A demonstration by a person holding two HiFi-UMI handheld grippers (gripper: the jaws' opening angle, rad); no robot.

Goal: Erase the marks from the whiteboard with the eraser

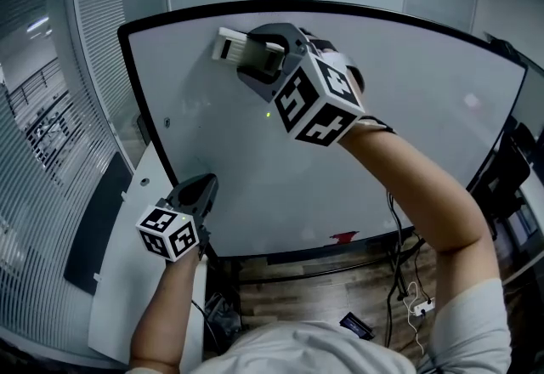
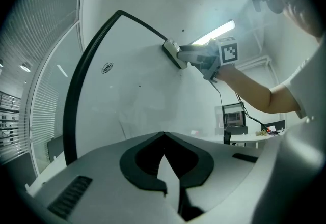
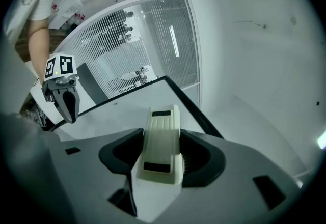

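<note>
Right gripper (image 1: 255, 53) clamps the eraser (image 1: 231, 44) flat to the whiteboard (image 1: 408, 109), upper left — placed for wiping; left gripper (image 1: 194, 194) hangs low, closed, empty.

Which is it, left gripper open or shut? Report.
Shut: on the left gripper the jaws meet at their tips, with nothing between them.

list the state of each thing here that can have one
black-framed white whiteboard: upright, mostly bare, one small mark near its left edge
cream plastic block eraser: gripped, against the board's upper left
right tongs: shut on the eraser
left tongs: shut, empty
</note>
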